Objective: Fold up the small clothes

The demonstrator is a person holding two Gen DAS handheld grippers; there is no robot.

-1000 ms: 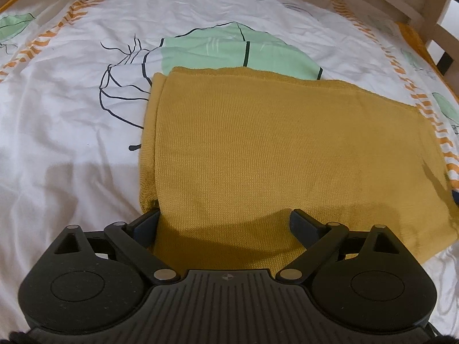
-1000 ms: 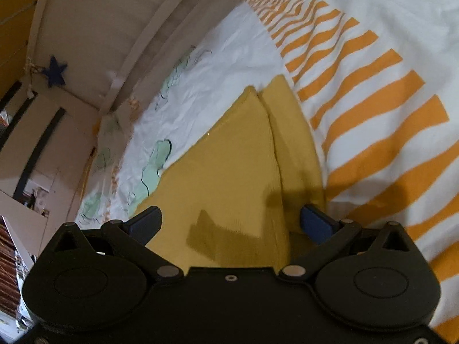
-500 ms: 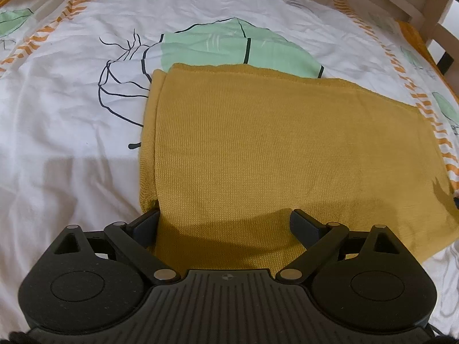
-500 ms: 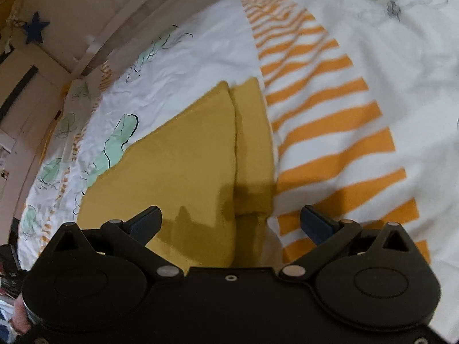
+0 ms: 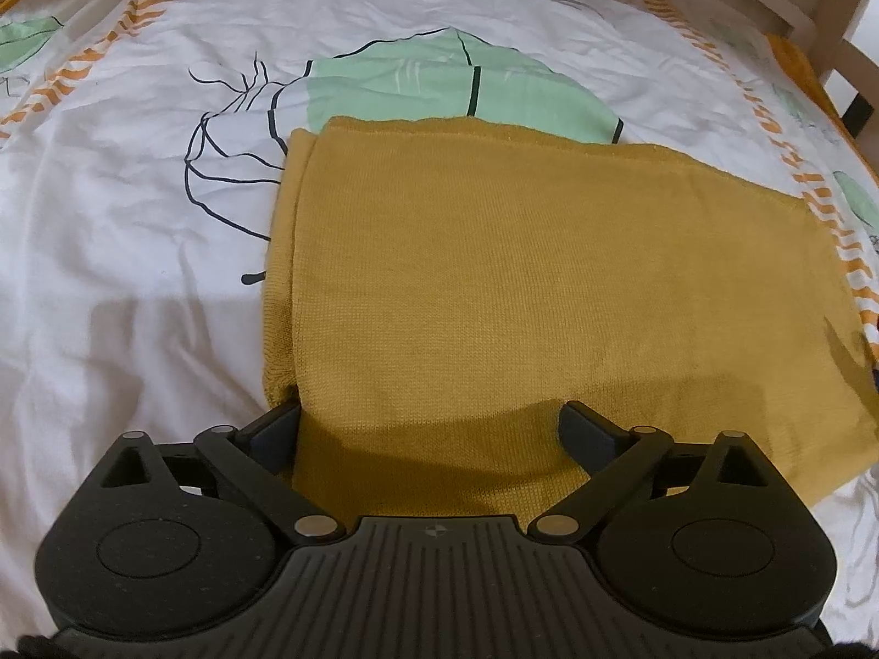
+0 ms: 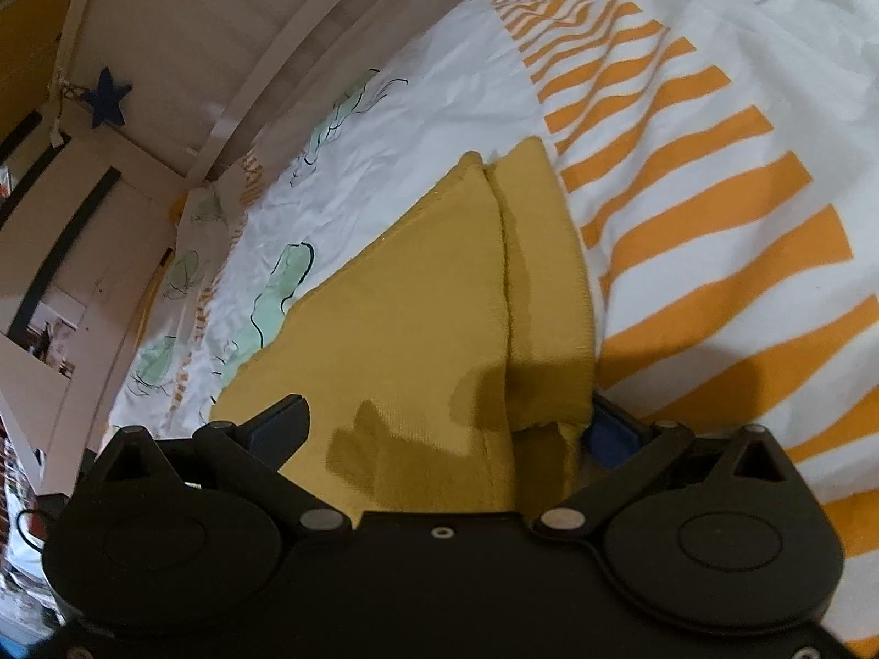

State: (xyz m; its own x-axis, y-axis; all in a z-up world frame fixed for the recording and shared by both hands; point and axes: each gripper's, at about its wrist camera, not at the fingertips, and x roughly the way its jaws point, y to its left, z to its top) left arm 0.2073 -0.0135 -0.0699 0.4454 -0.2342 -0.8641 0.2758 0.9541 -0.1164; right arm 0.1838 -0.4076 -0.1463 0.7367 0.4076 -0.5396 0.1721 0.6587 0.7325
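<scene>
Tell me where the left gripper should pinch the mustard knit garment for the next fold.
Probably the near-left corner of the mustard knit garment, approached from the near edge. The layers stack there with edges exposed, and the open left gripper already straddles that hem.

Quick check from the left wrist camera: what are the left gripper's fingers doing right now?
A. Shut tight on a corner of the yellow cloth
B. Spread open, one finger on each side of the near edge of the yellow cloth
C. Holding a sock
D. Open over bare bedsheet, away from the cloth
B: the left gripper has its fingers spread wide apart, with the near edge of the yellow knit cloth lying flat between them on the bedsheet.
</scene>
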